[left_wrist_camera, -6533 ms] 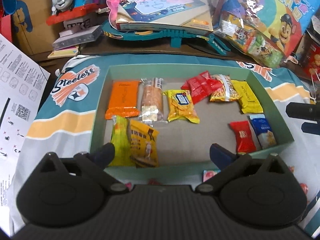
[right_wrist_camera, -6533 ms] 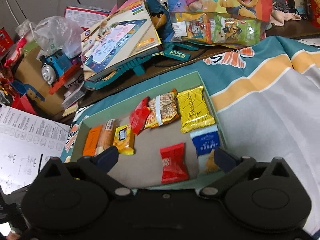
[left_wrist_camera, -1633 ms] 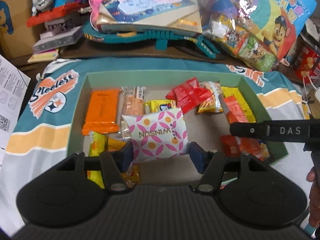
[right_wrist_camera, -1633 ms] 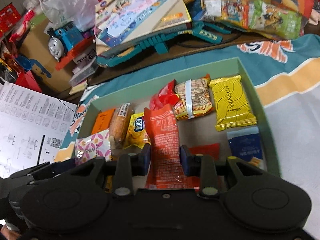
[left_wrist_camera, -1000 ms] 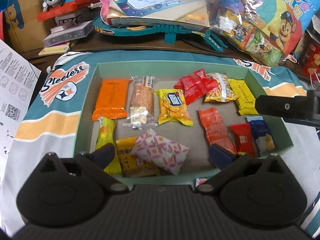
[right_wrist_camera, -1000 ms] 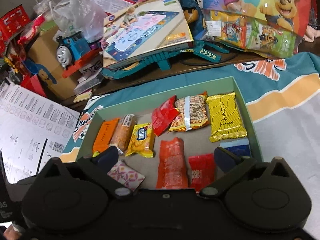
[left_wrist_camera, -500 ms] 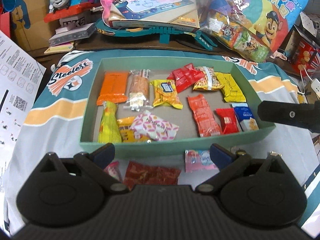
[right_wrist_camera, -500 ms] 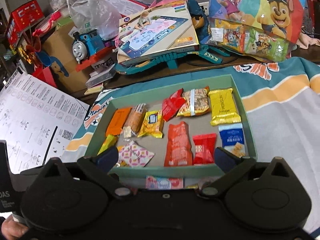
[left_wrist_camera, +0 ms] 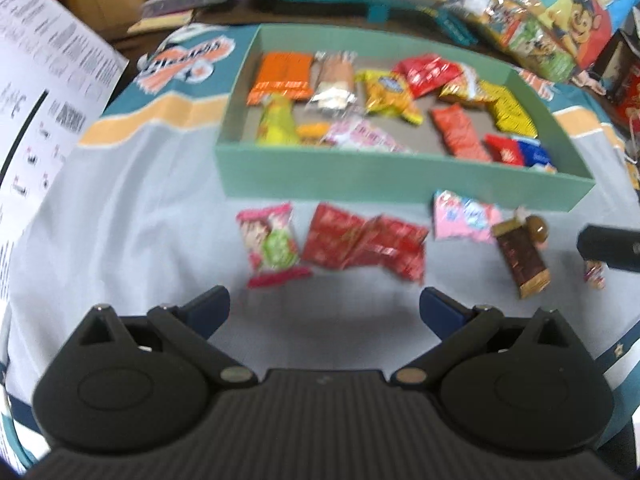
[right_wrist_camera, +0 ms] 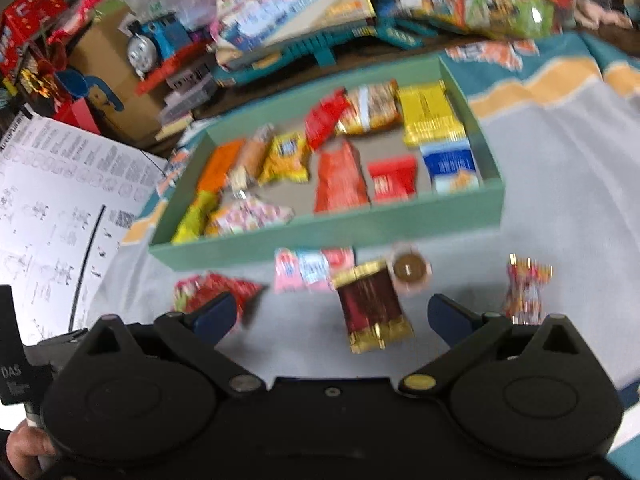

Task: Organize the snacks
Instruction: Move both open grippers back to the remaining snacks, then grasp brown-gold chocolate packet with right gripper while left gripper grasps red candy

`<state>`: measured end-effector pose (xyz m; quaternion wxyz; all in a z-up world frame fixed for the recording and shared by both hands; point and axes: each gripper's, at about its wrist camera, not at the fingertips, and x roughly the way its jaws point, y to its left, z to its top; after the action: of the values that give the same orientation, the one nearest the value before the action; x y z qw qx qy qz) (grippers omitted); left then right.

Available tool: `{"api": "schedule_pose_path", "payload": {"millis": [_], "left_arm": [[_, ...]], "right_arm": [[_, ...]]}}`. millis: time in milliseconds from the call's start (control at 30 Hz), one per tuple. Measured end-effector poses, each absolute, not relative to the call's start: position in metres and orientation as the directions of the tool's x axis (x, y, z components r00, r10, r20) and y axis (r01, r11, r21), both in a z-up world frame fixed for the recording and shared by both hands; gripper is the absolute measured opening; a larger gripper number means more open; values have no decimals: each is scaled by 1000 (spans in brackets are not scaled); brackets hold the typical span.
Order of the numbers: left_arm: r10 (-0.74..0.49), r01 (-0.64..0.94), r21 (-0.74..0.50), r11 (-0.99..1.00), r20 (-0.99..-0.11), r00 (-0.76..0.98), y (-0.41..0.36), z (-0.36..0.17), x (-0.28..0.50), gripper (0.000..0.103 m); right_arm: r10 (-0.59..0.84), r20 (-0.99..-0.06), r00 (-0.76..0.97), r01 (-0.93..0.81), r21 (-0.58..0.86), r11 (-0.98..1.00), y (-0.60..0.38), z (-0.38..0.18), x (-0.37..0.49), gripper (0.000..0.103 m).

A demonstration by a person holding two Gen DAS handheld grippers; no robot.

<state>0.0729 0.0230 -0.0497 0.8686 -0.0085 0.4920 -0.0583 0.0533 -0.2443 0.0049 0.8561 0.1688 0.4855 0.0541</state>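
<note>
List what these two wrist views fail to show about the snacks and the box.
- Left wrist view: motion blur makes the print on the red packet and pink packet unreadable.
- Left wrist view: the green box near wall hides the lower edges of snacks inside.
- Right wrist view: the left finger covers part of the red packet.
- Right wrist view: blur leaves the small twisted candy unidentifiable.

Pink-flowered packet [left_wrist_camera: 362,136] and orange-red packet [left_wrist_camera: 460,132] now lie in green box [left_wrist_camera: 400,178]. Both grippers, left gripper [left_wrist_camera: 324,306] and right gripper [right_wrist_camera: 330,314], sit empty, pulled back from it.
</note>
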Motion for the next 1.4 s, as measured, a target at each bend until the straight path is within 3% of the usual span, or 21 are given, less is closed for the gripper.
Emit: {"api": "schedule_pose_path", "payload": {"millis": [333,567,667,800,867,1000,1100,1233,1400], "left_arm": [[-110,85,-77,993,-853,510,21,-58,80,103],[-111,94,-71,993,-840,532,15,-54,95,103],[-105,87,-69,994,-843,528,19,-56,99,103],[-103,81,-70,994,-842,530,22,-54,105,103],[-105,77,-76,994,-841,530,24,-54,108,103],[-116,92,-80,993,-843,525,21,-55,115,103],[-133,137,-71,988,-843,522,7,-57,118,100],[-167,210,-70,975,-854,493,-14,-65,123,85],[-150,245,-33,969,-866,477,-31,-80,126,80]], "right_arm": [[208,-849,485,150,315,937,-255,-22,43,103],[171,-839,516,65,237,969,-244,-21,55,75],[159,-849,505,25,198,980,-233,-27,63,74],[149,-865,480,0,170,986,-227,-42,76,61],[140,-869,475,-17,150,989,-223,-48,80,60],[100,-862,497,-64,78,995,-218,-49,82,39],[120,-863,491,-69,98,993,-224,-49,82,38],[127,-862,491,-19,135,991,-244,-48,74,38],[135,-857,497,21,167,986,-261,-47,61,38]]}}
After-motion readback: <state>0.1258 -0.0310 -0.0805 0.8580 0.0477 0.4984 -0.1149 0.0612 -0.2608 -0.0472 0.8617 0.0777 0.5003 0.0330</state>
